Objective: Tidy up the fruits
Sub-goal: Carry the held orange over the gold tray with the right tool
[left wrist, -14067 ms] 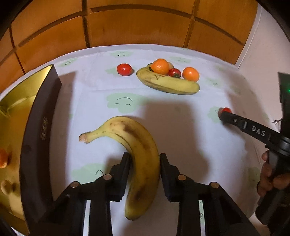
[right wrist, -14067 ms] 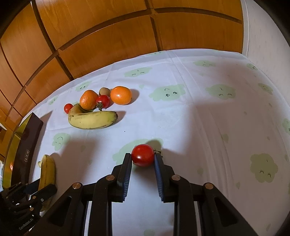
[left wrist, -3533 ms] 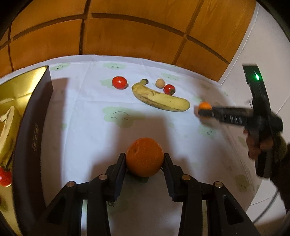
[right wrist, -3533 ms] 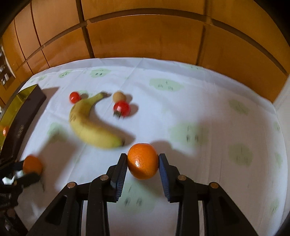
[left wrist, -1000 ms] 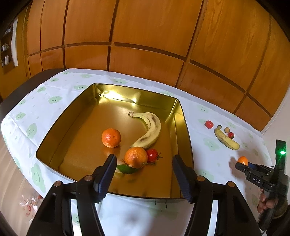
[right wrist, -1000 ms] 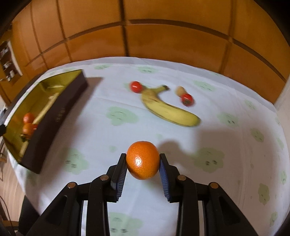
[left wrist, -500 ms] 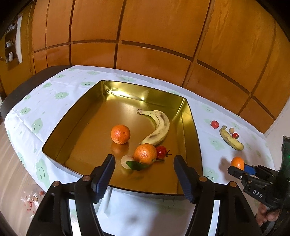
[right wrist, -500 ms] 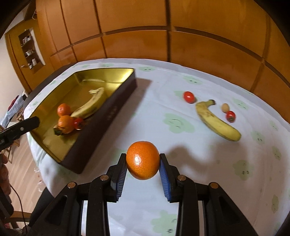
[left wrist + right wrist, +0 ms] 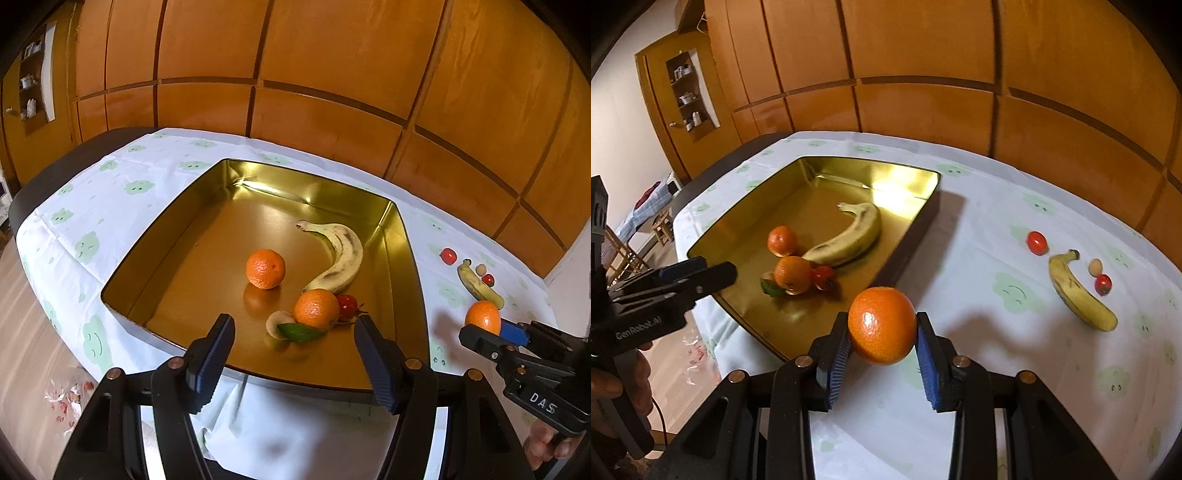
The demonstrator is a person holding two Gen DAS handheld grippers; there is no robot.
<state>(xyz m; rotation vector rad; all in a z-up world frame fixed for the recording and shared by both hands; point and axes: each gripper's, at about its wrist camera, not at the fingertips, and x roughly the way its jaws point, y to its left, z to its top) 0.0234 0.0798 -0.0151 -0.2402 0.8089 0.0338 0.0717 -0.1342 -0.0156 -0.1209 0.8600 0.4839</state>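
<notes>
A gold tin tray [image 9: 207, 236] [image 9: 925, 206] holds a banana [image 9: 341, 256] [image 9: 849, 236], two oranges [image 9: 265, 268] [image 9: 317, 308], a small tomato [image 9: 347, 306] and a green leaf [image 9: 299, 332]. My left gripper [image 9: 293, 354] hovers open over the tray's near edge, with nothing between its fingers. My right gripper [image 9: 882, 341] is shut on a third orange [image 9: 882, 325] [image 9: 483, 317], held in the air just right of the tray. On the cloth lie another banana [image 9: 1080, 295], two tomatoes [image 9: 1037, 242] [image 9: 1103, 284] and a small tan fruit [image 9: 1095, 266].
The table carries a white cloth with green smiley clouds [image 9: 1015, 291] and backs onto wooden wall panels [image 9: 332, 74]. A hand [image 9: 613, 391] grips the left tool at the table's near left corner. The floor [image 9: 22, 362] drops away left of the tray.
My right gripper has carried the orange leftward, closer to the tray's right wall. The left gripper has stayed over the tray's near edge, open.
</notes>
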